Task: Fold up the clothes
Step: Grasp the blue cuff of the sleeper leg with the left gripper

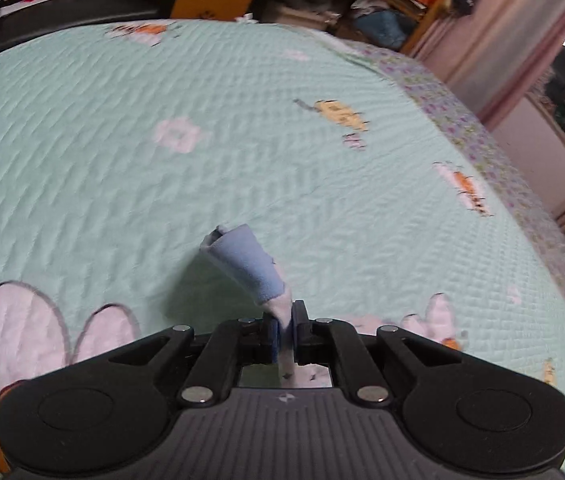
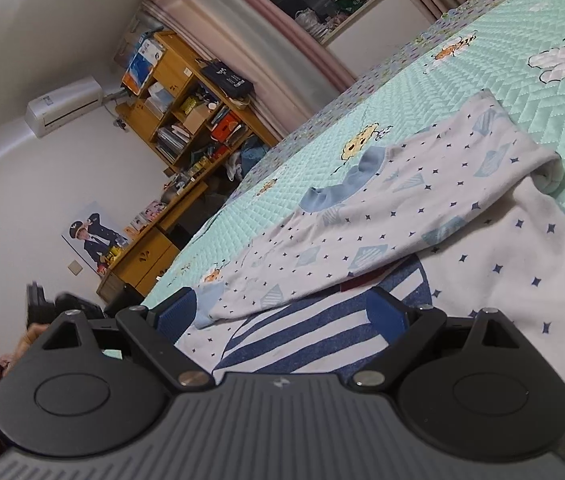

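Cuff (image 1: 242, 264) pinched — left tool (image 1: 285, 334), left view only

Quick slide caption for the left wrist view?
Left gripper shut on a blue sleeve cuff, lifted over the green quilt.

Left gripper (image 1: 285, 330) angled steeply downward, jaws pinched nearly together on a sleeve cuff (image 1: 248, 264), right gripper (image 2: 282, 314) close to level, tilted sideways, jaws spread wide, gripping nothing

bed (image 2: 462, 92): mint quilted cover | on it: white patterned shirt (image 2: 422, 208)
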{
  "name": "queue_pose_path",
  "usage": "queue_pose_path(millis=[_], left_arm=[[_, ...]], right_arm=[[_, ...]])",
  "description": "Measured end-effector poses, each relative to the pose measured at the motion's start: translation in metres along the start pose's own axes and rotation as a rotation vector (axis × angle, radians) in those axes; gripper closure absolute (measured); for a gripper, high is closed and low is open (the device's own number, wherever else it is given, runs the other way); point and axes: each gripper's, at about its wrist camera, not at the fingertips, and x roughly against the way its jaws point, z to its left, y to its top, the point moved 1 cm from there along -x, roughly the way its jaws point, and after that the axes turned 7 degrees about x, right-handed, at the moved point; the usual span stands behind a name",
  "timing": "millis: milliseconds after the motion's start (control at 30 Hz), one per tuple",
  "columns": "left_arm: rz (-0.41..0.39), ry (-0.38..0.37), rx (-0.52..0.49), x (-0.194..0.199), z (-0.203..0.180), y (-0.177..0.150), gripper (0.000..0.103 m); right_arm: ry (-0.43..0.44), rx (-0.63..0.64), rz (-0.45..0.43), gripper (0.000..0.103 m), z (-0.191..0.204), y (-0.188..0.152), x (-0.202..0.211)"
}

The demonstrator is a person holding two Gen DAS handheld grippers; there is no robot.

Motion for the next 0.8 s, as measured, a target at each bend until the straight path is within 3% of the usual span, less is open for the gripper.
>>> queue_pose_path(millis=[67,133,200,267,367,500,567,667,733,800], left_arm=[[0.012,-0.017,0.064,0.0,0.014,-0.001,0.096],[0.021,-0.089,0.148,0.002,0.03,0.0,0.096],[-0.004,-0.147,0.166,0.013,0.033,0.002,0.097],[-0.062,-0.193,0.113,0.027,0.023,0.011,0.097],[-0.157,-0.197,0.007,0.049,0.003,0.019,0.097],[-0.148,-0.142,-0.028,0.051,0.011,0.001,0.096],[-0.106,-0.072,0.026,0.039,0.035,-0.016,0.096],[-0.004,-0.033,0.157,0.013,0.079,-0.035,0.096],[-0.006,-0.09,0.196,0.009,0.095,-0.039,0.094],[-0.012,-0.099,0.184,0.013,0.094,-0.038,0.089]], right_arm=[[0.001,-0.001,-0.001,0.011,0.0,0.0,0.0],[0.004,-0.003,-0.004,0.011,-0.001,0.0,0.001],[0.004,-0.003,-0.003,0.011,-0.001,0.0,0.0],[0.002,0.0,-0.001,0.011,-0.001,0.0,0.0],[-0.001,0.002,0.001,0.011,0.0,-0.001,0.0],[-0.003,0.004,0.002,0.011,0.0,-0.001,0.0],[-0.005,0.005,0.004,0.011,0.001,-0.001,0.0],[-0.008,0.007,0.006,0.011,0.001,-0.001,0.0],[-0.009,0.008,0.008,0.011,0.001,-0.001,-0.001],[-0.009,0.008,0.008,0.011,0.001,-0.001,-0.001]])
